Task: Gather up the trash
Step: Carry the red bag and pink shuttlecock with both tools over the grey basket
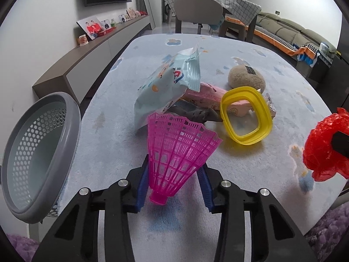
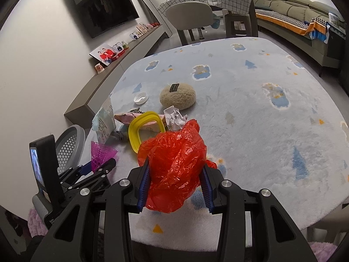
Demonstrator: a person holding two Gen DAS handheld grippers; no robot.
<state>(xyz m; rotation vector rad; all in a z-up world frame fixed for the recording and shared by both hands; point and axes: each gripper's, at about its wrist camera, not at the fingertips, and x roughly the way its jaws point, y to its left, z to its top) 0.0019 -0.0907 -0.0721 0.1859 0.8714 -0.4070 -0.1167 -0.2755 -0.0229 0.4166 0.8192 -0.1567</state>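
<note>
Pale-blue fluffy cloth with cloud and tree prints (image 2: 250,113) covers the table, all items on it. Grey perforated plastic basket (image 1: 41,150) sits off the table's left edge, tilted with its opening toward the camera.

Left gripper (image 1: 174,174): blue pads clamped on the pink plastic mesh shuttlecock (image 1: 178,152), skirt up, base just over the cloth. Right gripper (image 2: 174,181): pads clenched on the crumpled red plastic bag (image 2: 174,163), bulk bulging out above the fingers.

Trash pile mid-table beyond both grippers:
- light-blue printed snack pouch (image 1: 168,87), propped up, leaning on the pile
- beige fuzzy round cushion with a dark label (image 2: 177,97), farthest back
- yellow plastic ring-shaped frame (image 1: 246,118), tilted, resting on the pink wrapper (image 1: 207,96)
- dark grey crumpled scrap (image 1: 196,113) between pouch and ring
- crumpled white paper (image 2: 175,118) touching the red bag's far edge
- white round bottle cap (image 2: 141,98), just left of the cushion, apart from the pile
</note>
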